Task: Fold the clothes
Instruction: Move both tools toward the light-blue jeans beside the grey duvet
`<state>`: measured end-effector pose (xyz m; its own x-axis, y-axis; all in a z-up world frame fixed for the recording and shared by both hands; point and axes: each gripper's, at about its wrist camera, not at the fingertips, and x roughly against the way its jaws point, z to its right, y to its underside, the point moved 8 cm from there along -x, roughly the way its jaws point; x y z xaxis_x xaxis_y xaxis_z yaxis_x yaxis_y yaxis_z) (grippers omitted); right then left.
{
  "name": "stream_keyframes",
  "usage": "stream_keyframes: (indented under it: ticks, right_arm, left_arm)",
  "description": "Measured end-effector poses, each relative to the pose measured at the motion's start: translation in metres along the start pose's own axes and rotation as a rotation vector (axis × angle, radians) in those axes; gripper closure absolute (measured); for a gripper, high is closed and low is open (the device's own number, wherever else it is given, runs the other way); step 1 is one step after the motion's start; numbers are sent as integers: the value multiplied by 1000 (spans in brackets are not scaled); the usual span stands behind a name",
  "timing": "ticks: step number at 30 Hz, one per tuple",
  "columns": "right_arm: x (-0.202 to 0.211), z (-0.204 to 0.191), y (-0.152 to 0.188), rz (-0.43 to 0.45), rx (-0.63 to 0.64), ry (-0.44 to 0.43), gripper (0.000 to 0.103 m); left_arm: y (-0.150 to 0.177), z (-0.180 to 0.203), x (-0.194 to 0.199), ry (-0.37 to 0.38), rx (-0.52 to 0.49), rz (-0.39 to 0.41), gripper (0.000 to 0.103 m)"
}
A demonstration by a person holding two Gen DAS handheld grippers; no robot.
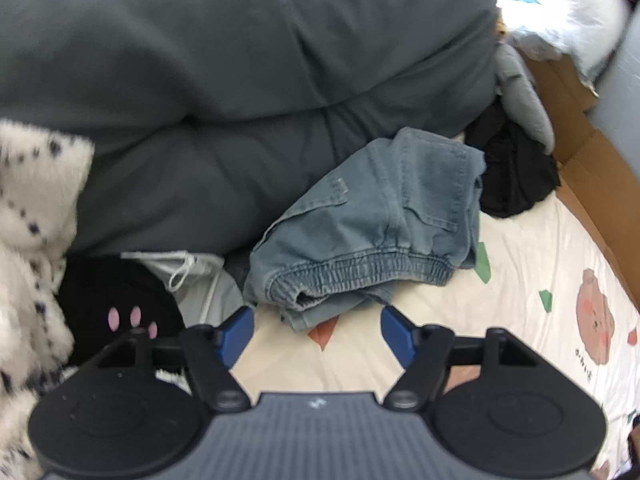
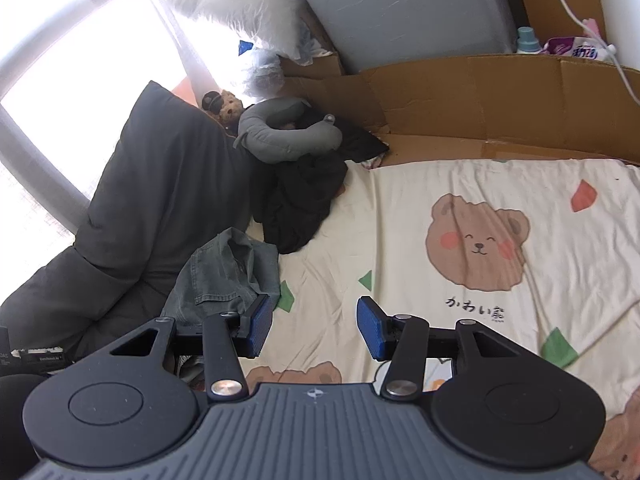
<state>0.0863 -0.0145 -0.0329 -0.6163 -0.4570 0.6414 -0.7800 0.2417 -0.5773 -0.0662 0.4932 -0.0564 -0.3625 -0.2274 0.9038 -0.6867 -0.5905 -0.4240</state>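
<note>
A pair of blue denim trousers (image 1: 372,224) lies bunched on the cream bear-print sheet (image 1: 520,280), its elastic waistband toward me. My left gripper (image 1: 317,330) is open just short of the waistband, nothing between its blue pads. In the right wrist view the same trousers (image 2: 228,276) lie at the left, against the dark grey duvet (image 2: 160,200). My right gripper (image 2: 314,326) is open over the bare sheet (image 2: 440,184), its left pad (image 2: 258,326) close to the denim's edge.
A large dark grey duvet (image 1: 240,80) fills the back. A fluffy white spotted garment (image 1: 32,240), a black paw-print garment (image 1: 120,304) and a grey drawstring garment (image 1: 192,276) lie left. A black garment (image 1: 516,172), grey neck pillow (image 2: 280,132) and cardboard (image 2: 500,96) stand at the far edge.
</note>
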Motion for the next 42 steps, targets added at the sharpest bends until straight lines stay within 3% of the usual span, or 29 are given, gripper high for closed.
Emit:
stream_keyframes:
  ticks: [8, 18, 25, 34, 37, 42]
  right_arm:
    - [-42, -12, 6, -34, 31, -15, 52]
    - [-97, -11, 24, -91, 25, -38, 52]
    - [-135, -10, 30, -115, 76, -64, 52]
    - [-176, 2, 30, -99, 51, -122, 52]
    - [-191, 8, 34, -83, -13, -160, 52]
    - [-232, 4, 44, -138, -60, -220, 55]
  left_arm:
    - [11, -6, -23, -29, 59, -9, 32]
    - [22, -6, -60, -84, 8, -69, 32]
    - [26, -3, -90, -75, 10, -77, 33]
    - [22, 4, -101, -54, -115, -42, 33]
    - [24, 3, -105, -74, -155, -36, 33]
    - [31, -2, -116, -102, -168, -34, 33]
